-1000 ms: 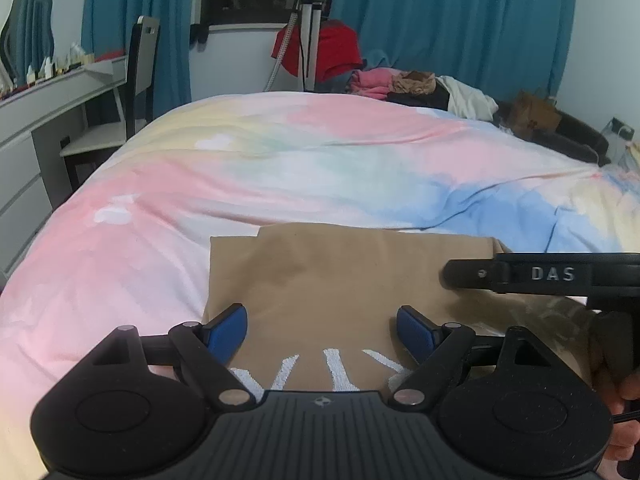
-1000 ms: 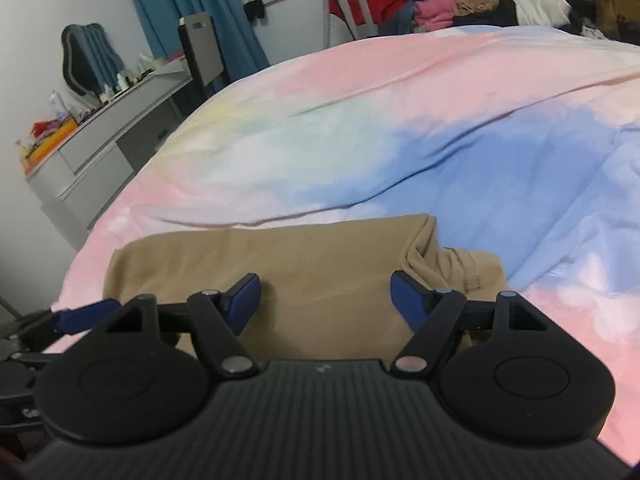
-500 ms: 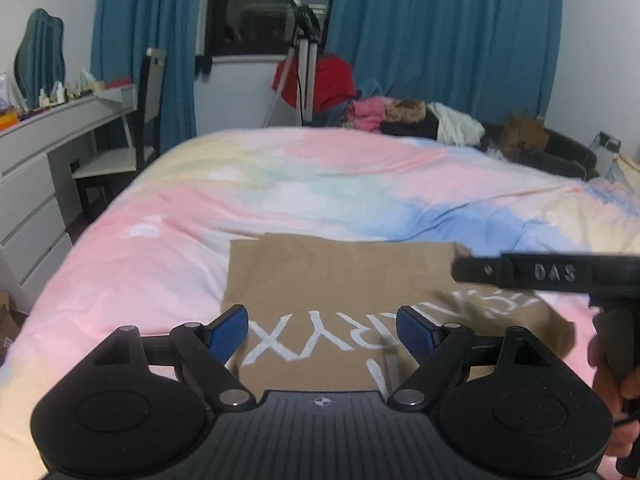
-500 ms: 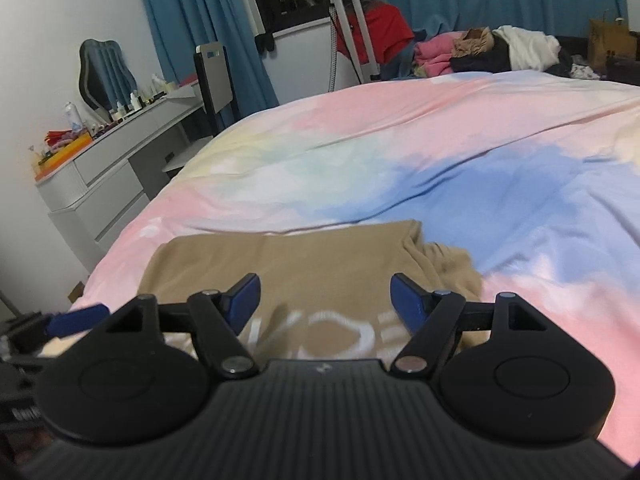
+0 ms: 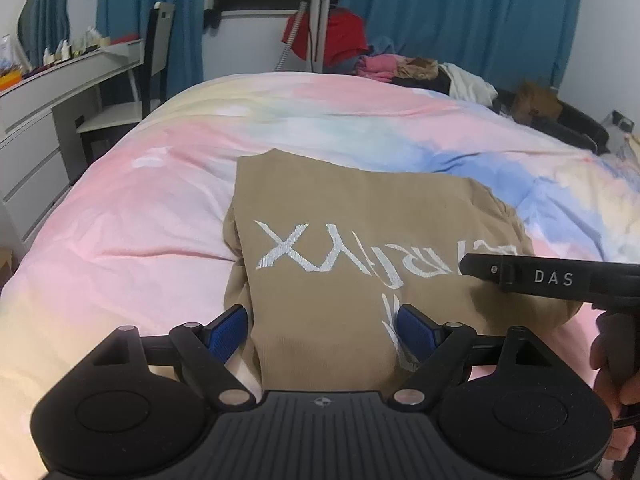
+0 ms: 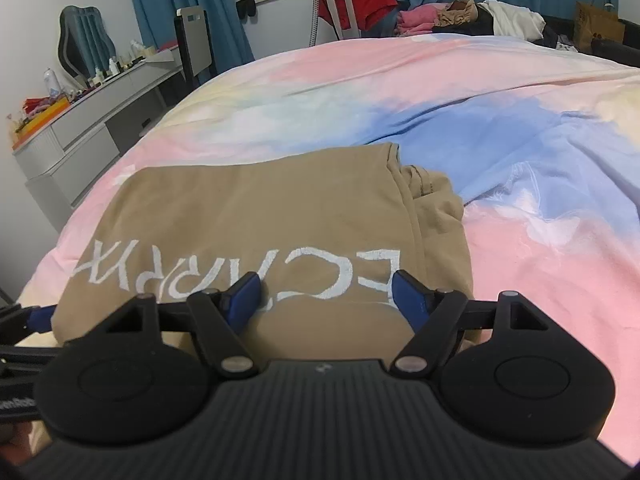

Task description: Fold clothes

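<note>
- On the pastel tie-dye duvet (image 5: 160,208) sits my tan shirt (image 5: 352,216), folded into a rough rectangle, white lettering facing up.
- Left gripper (image 5: 322,330) hovers over the shirt's near edge, jaws spread wide, nothing pinched between the blue pads (image 5: 226,330).
- Right gripper (image 6: 326,300) is over the near edge too, closer to the bunched side, also gaping wide and empty.
- Can't tell if any pad actually touches the cloth.
</note>
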Action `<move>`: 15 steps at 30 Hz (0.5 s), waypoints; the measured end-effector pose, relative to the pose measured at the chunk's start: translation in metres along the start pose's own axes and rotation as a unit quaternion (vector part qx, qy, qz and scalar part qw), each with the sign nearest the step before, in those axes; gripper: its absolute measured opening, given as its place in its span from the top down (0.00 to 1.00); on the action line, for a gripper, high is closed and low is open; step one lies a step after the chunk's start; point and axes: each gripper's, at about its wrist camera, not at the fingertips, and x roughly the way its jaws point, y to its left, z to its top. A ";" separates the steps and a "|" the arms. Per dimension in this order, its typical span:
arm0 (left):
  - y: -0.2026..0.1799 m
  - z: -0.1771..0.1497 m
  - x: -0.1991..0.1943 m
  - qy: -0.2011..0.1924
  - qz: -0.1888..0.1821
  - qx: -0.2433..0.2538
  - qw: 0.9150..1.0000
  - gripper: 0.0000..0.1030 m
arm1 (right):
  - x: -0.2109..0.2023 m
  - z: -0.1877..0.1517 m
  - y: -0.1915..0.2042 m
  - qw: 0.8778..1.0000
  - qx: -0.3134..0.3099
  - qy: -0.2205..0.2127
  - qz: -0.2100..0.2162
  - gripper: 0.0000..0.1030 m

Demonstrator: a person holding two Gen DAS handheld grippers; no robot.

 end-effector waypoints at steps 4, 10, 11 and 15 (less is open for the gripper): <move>-0.002 -0.007 -0.022 0.012 -0.004 -0.023 1.000 0.19 | -0.003 -0.002 -0.002 1.000 0.001 -0.001 0.002 0.27; 0.018 -0.022 -0.042 0.062 -0.069 -0.134 0.987 0.18 | -0.009 -0.003 -0.001 1.000 0.007 -0.001 0.002 0.27; 0.025 -0.025 -0.041 0.071 -0.084 -0.159 0.981 0.18 | -0.009 -0.003 -0.002 1.000 0.009 0.000 0.003 0.27; 0.052 -0.035 -0.014 0.107 -0.120 -0.274 0.948 0.18 | -0.009 0.000 -0.005 1.000 0.019 0.004 0.006 0.27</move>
